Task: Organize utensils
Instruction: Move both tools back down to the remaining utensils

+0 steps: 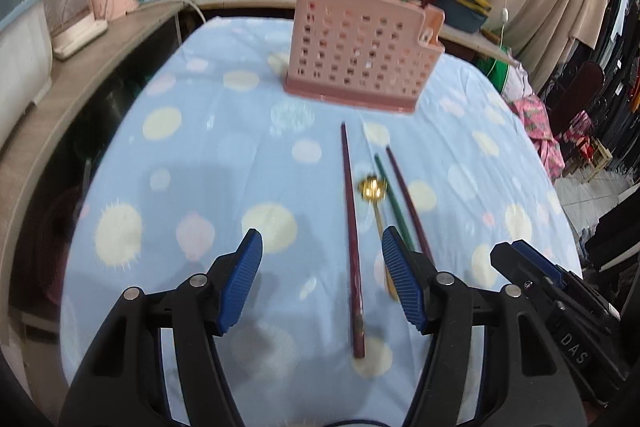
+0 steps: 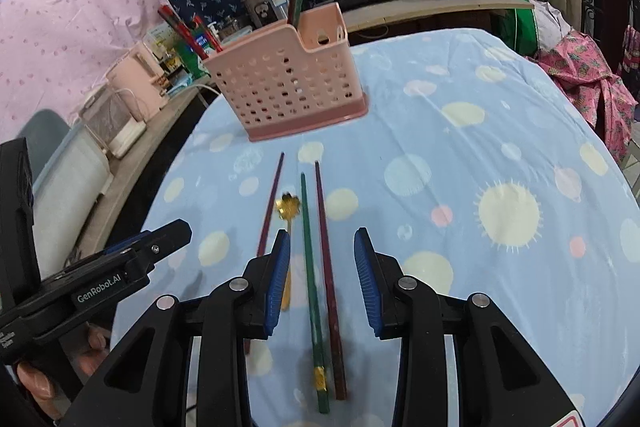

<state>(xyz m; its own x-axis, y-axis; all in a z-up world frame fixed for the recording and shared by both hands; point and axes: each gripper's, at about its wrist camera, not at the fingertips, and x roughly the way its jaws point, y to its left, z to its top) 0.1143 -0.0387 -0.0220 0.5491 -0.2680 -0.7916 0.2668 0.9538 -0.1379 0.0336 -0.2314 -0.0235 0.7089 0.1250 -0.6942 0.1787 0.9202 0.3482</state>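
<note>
Hovering both grippers over loose utensils near tabletop's near edge; left gripper (image 1: 322, 281) and right gripper (image 2: 322, 281) fingers wide apart, holding nothing. We advise: straddle one chopstick only, close at mid-shaft, lift level. Count: three chopsticks (image 2: 310, 267), one gold spoon (image 2: 289, 207) flat; pink holder (image 2: 286, 87) toward far edge.

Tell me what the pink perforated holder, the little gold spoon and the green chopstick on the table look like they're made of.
The pink perforated utensil holder looks like moulded plastic: matte, thin walls, uniform punched holes. The small gold flower-shaped spoon looks like polished metal, since it glints brightly, though gold-coated plastic can't be ruled out. The long green chopstick seems lacquered wood or plastic, smooth and slightly glossy, with a gold band near its thick end.
</note>
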